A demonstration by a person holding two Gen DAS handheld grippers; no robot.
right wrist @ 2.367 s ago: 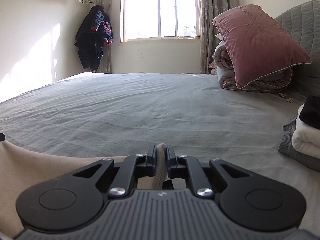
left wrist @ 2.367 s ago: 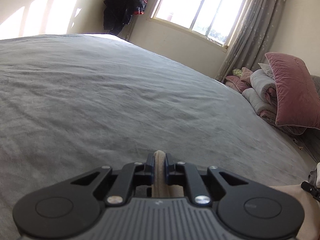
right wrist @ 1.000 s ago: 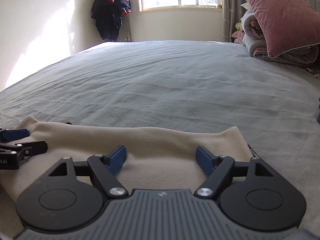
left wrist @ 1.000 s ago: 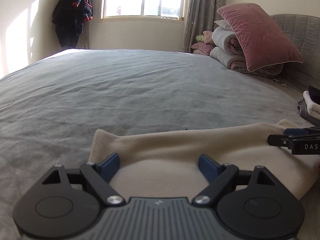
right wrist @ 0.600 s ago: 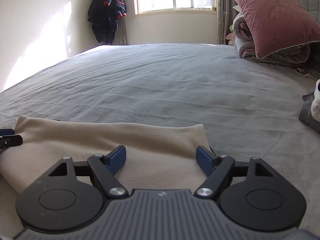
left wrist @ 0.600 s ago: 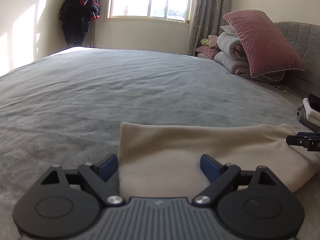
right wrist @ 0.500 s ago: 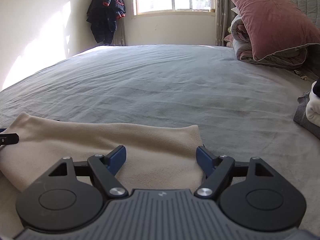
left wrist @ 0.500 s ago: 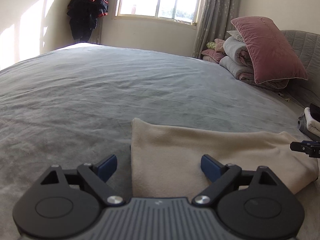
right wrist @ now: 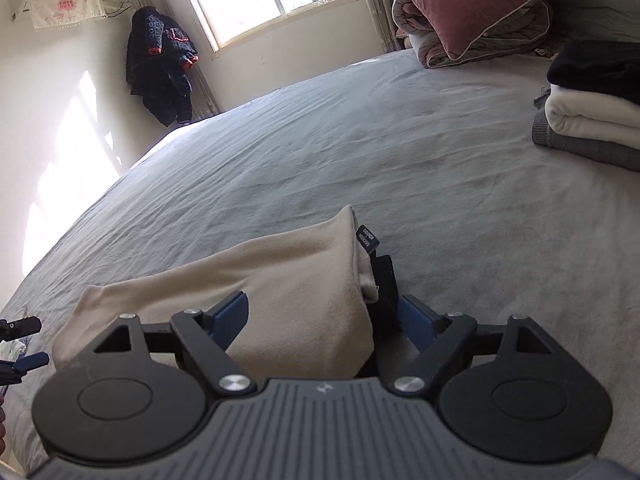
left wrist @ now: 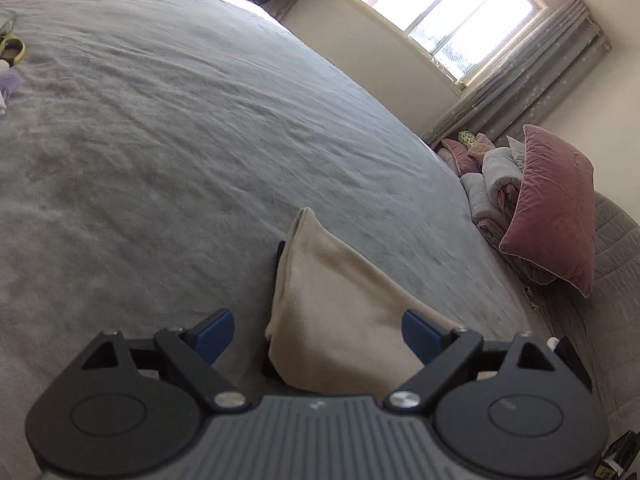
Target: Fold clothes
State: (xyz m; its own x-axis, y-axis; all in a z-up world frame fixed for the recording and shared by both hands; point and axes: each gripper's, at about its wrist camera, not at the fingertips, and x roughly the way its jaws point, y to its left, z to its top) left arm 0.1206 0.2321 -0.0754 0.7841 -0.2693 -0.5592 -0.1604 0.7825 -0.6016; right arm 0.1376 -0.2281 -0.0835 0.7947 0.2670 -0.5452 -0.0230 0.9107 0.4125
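Note:
A folded beige garment (left wrist: 340,312) lies on the grey bed (left wrist: 160,160). My left gripper (left wrist: 318,336) is open at the garment's left end, its blue pads (left wrist: 212,334) standing on either side of the folded edge. In the right wrist view the same beige garment (right wrist: 280,292) shows a black inner layer and a label at its right end. My right gripper (right wrist: 324,320) is open there, its blue pads (right wrist: 230,316) straddling that end. The left gripper's fingertips (right wrist: 24,344) peek in at the far left of that view.
A stack of folded clothes (right wrist: 592,120), black on white on grey, sits at the right of the bed. Pink pillow and rolled quilts (left wrist: 548,208) lie by the headboard. Small objects (left wrist: 10,64) rest at the bed's far left. A dark jacket (right wrist: 160,68) hangs near the window.
Both grippers let go of the beige garment and opened after laying it flat. Since half a second ago each has tilted and shifted toward its own end of the garment.

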